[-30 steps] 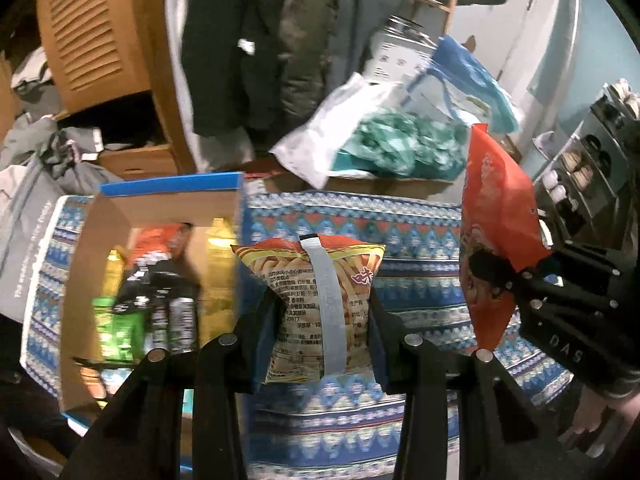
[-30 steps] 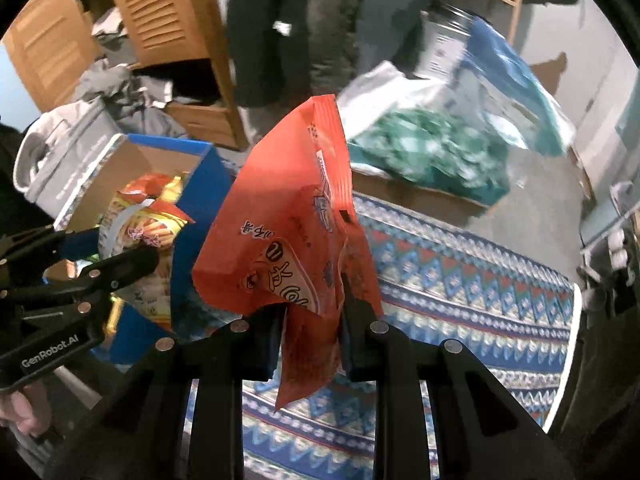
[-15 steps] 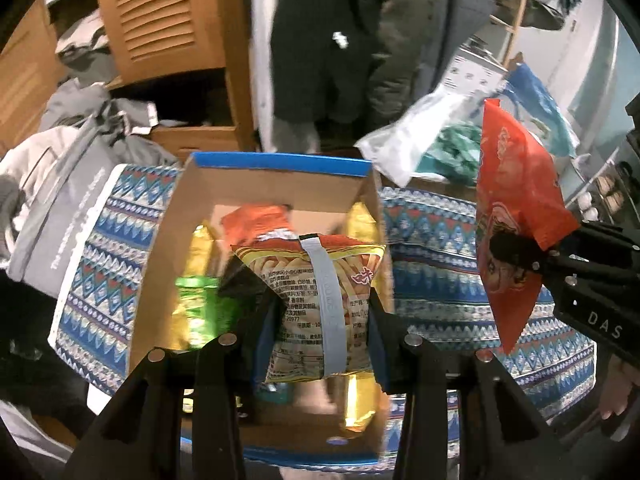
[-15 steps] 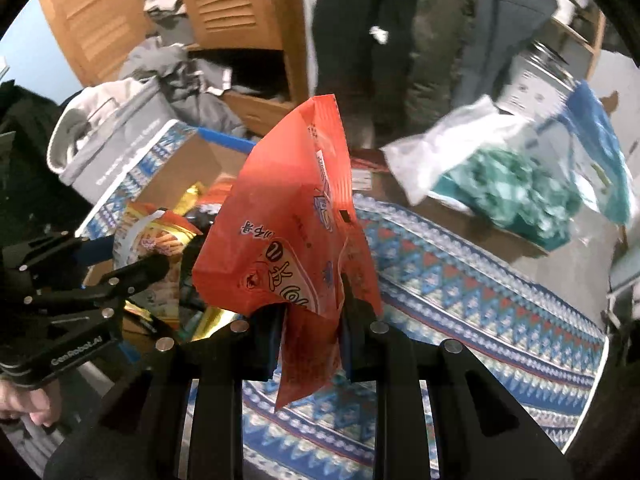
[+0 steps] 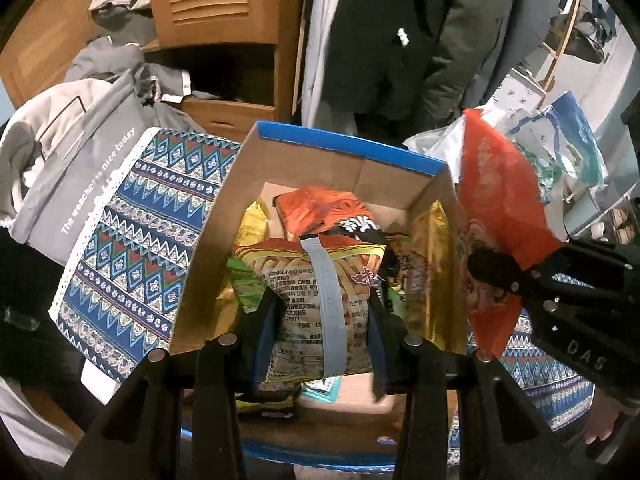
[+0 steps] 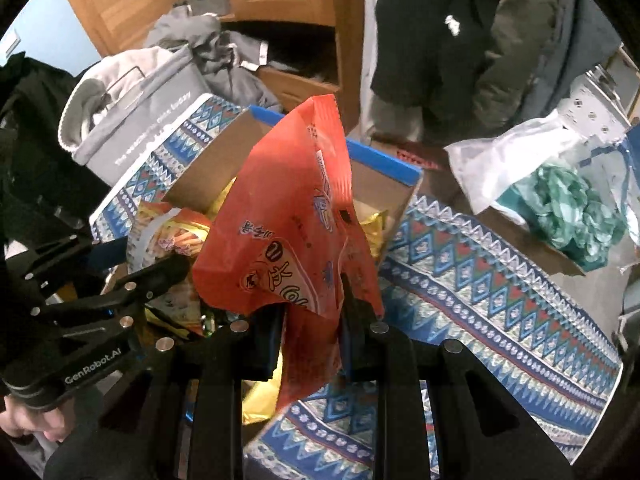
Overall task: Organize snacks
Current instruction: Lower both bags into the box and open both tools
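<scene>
The blue-rimmed cardboard box (image 5: 340,148) sits on a patterned cloth (image 5: 132,232) and holds a jumble of snacks — an orange packet (image 5: 320,212), a green packet (image 5: 246,284), a tall gold bag (image 5: 434,276); deeper items are too dim to name. Above its opening the left gripper (image 5: 320,320) clamps a yellow snack bag (image 5: 316,280). The right gripper (image 6: 308,328) pinches a red snack bag (image 6: 296,216) beside the box's right wall — the bag hides much of the interior from that side.
</scene>
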`<state>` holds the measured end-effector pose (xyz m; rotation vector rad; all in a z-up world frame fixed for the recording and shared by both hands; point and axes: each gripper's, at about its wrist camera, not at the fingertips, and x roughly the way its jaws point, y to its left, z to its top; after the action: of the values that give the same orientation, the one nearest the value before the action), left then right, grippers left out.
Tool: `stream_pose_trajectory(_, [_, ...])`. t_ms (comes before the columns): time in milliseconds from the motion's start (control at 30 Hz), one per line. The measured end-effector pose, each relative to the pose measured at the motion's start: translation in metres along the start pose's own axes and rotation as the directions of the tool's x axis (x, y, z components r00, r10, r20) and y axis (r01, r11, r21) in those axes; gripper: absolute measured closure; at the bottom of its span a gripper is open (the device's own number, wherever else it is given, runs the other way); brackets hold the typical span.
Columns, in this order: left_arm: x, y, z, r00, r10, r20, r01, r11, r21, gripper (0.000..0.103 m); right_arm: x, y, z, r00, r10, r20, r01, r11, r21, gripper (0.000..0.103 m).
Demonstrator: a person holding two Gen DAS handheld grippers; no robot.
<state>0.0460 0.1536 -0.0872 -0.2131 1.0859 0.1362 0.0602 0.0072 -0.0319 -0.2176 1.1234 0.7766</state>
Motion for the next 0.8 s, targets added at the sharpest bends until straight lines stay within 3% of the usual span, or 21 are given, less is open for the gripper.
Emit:
stream_pose_trajectory(267, [0.005, 0.018, -0.003, 1.000, 0.009, -0.021, -0.010, 0.999, -0.049, 0.061, 0.005, 0.013, 0.008, 0.997, 0.072, 0.010, -0.072, 0.997, 0.014, 0.072])
stream_pose_trajectory(333, [0.003, 0.021, -0.003, 1.000, 0.016, -0.022, -0.017, 0.998, -0.059, 0.049, 0.005, 0.015, 0.009, 0.997, 0.073, 0.016, -0.073, 0.997, 0.010, 0.070])
stream_pose_trajectory(433, [-0.004, 0.025, -0.003, 0.999, 0.039, 0.009, -0.038, 0.997, -0.070, 0.035, 0.002, 0.016, 0.009, 0.996, 0.077, 0.033, -0.077, 0.997, 0.011, 0.058])
stream_pose_trajectory(600, [-0.017, 0.026, -0.004, 0.999, 0.036, 0.028, -0.034, 0.997, -0.067, 0.033, -0.010, 0.013, 0.006, 0.995, 0.078, 0.060, -0.080, 0.996, 0.026, 0.054])
stream_pose_trajectory(667, [-0.022, 0.025, -0.004, 0.999, 0.034, 0.032, -0.032, 0.998, -0.063, 0.032, -0.019, 0.011, 0.004, 0.995, 0.060, 0.078, -0.063, 0.998, 0.030, 0.047])
stream_pose_trajectory(800, [-0.037, 0.023, -0.005, 0.998, 0.031, 0.061, -0.028, 0.998, -0.058, 0.024, -0.035, 0.007, -0.001, 0.994, 0.027, 0.109, -0.031, 0.999, 0.033, 0.042])
